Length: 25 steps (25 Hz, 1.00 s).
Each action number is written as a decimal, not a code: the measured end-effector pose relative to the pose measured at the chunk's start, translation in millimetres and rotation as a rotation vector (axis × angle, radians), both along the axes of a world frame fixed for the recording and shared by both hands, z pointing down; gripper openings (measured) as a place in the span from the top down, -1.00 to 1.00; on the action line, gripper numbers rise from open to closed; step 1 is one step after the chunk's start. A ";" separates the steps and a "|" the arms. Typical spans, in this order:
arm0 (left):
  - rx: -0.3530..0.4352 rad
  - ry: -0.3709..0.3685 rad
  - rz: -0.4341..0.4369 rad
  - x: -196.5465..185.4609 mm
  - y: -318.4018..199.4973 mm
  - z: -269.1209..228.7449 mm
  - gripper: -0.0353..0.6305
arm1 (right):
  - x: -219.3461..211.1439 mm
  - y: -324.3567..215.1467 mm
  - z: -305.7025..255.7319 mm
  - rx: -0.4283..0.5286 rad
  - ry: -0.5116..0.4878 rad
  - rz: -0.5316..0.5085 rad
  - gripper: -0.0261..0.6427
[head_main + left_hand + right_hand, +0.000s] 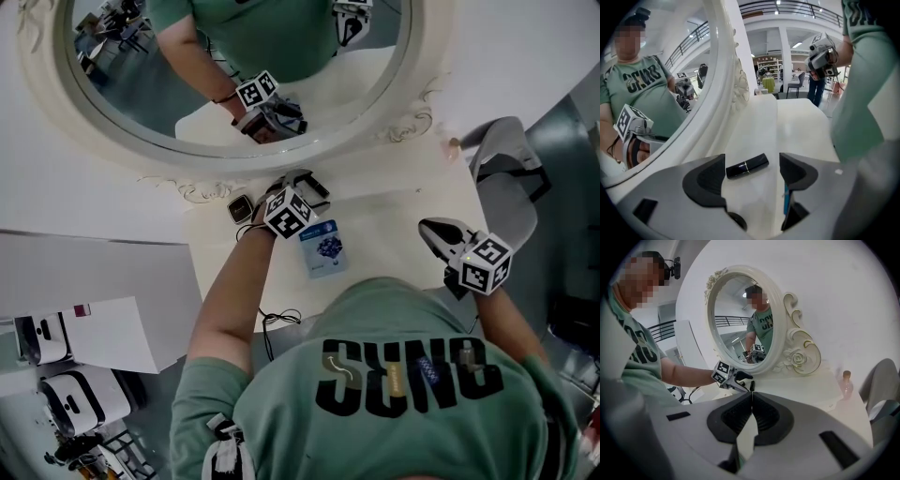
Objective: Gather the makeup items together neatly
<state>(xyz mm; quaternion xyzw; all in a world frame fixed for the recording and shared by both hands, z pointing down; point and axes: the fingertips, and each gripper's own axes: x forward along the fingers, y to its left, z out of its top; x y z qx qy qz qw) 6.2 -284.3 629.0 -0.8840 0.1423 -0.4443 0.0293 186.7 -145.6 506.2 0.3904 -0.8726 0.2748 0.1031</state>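
Observation:
A black lipstick tube lies on its side on the white vanity table, close to the mirror's base. My left gripper is open and tilted down over it, one jaw on either side and neither touching. Under the right jaw shows an edge of a blue packet. In the head view the left gripper points at the mirror; a small dark compact lies to its left and the blue packet just behind it. My right gripper hangs over the table's right side, shut and empty.
A large oval mirror in an ornate white frame stands along the table's back edge. A small pinkish bottle stands at the far right corner. A grey chair is beyond the right end. White equipment and a paper sheet lie at lower left.

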 end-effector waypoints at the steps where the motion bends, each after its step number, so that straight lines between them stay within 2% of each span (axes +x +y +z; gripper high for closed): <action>1: 0.001 0.042 -0.022 1.0 3.4 -9.8 -0.21 | -1.6 -0.3 -1.6 0.005 0.001 -0.005 0.94; 3: -0.004 0.161 -0.083 3.3 14.4 -37.8 -0.21 | -6.2 -1.4 -6.5 0.018 0.000 -0.018 0.94; 5: -0.025 0.313 -0.159 3.5 32.2 -69.9 -0.21 | -12.9 -3.7 -13.6 0.037 -0.004 -0.037 0.94; 9: -0.126 0.612 -0.322 -8.9 82.4 -107.0 -0.17 | -31.7 -8.0 -28.9 0.085 -0.012 -0.088 0.94; 11: -0.151 0.705 -0.400 -22.7 106.5 -111.6 0.05 | -43.6 -9.7 -35.3 0.102 -0.017 -0.117 0.94; 14: -0.134 0.805 -0.519 -47.6 135.3 -114.3 0.44 | -62.4 -13.6 -42.3 0.124 -0.018 -0.168 0.94; 16: -0.116 0.860 -0.604 -64.4 150.1 -113.9 0.81 | -74.6 -16.4 -45.5 0.130 -0.020 -0.200 0.94; 19: -0.109 0.886 -0.676 -83.3 168.5 -109.5 0.87 | -94.5 -19.4 -51.2 0.142 -0.023 -0.242 0.94; 25: -0.096 0.901 -0.719 -104.1 182.5 -109.7 0.87 | -121.5 -16.1 -55.6 0.156 -0.018 -0.304 0.94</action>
